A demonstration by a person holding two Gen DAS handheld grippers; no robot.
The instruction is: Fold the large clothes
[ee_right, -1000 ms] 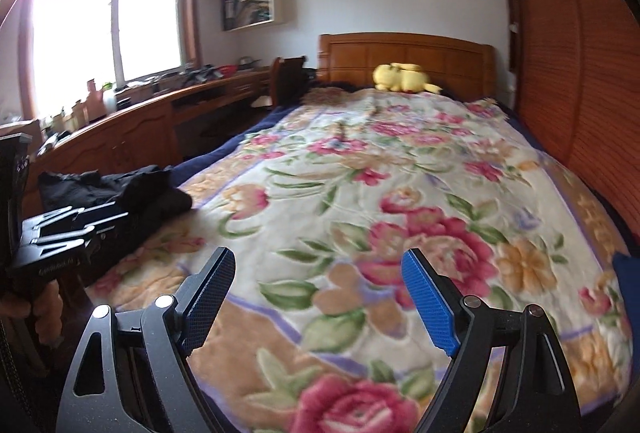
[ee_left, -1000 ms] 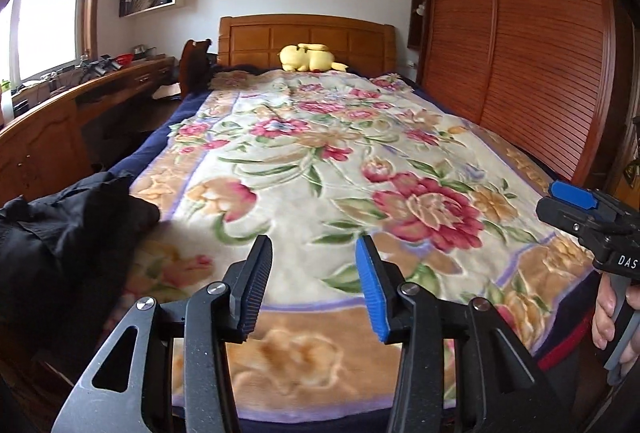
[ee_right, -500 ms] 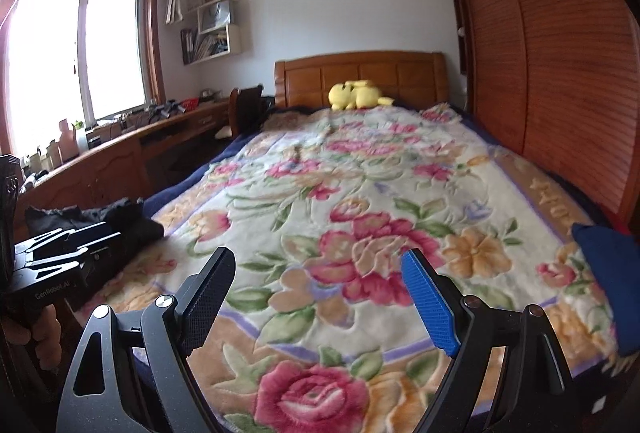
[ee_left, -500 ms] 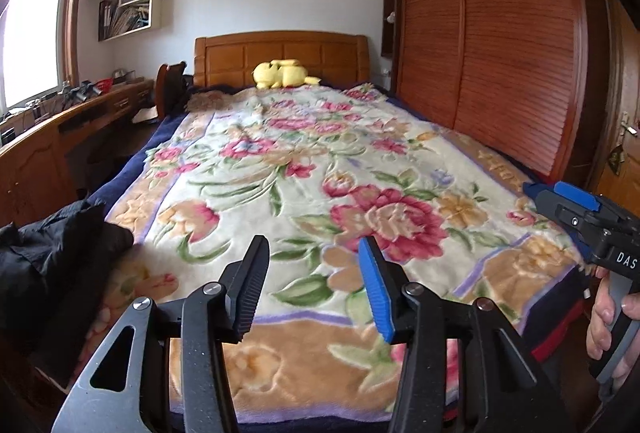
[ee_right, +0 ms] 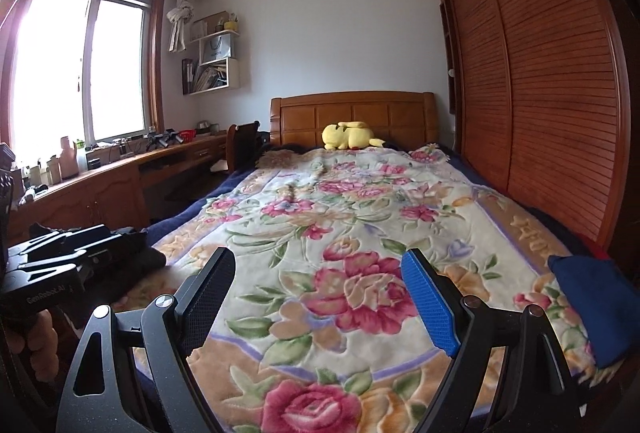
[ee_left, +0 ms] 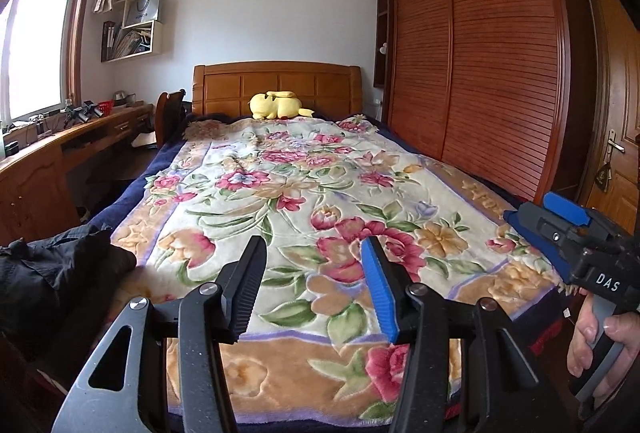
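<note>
Left wrist view shows the left gripper (ee_left: 316, 285) held above the foot of the bed (ee_left: 280, 201), its fingers (ee_left: 248, 281) spread with nothing between them. The black clothes (ee_left: 52, 273) lie in a crumpled heap at the near left corner of the bed, on the edge of the floral blanket (ee_left: 304, 193), to the left of this gripper and apart from it. At the right edge of the same view the right gripper (ee_left: 560, 233) shows from the side, held in a hand (ee_left: 600, 337).

In the right wrist view the right gripper (ee_right: 320, 301) also hangs above the foot of the bed with its fingers (ee_right: 428, 305) wide apart and holding nothing. The black heap (ee_right: 136, 253) shows at the left, partly hidden behind the left gripper (ee_right: 52, 265). A blue cloth (ee_right: 588, 297) lies near the right corner of the bed; whether it is a garment I cannot tell.

By my judgement the folding has not started. The garment is bunched, neither gripper touches it, and no neat fold or flat panel is visible anywhere on it. What is left is nearly the whole job: reaching over to the heap, pinching it at two points, spreading it flat on the open blanket, then folding it over. The middle of the bed offers plenty of room for that. A yellow plush toy (ee_left: 276, 105) sits by the headboard, well apart from the work.
</note>
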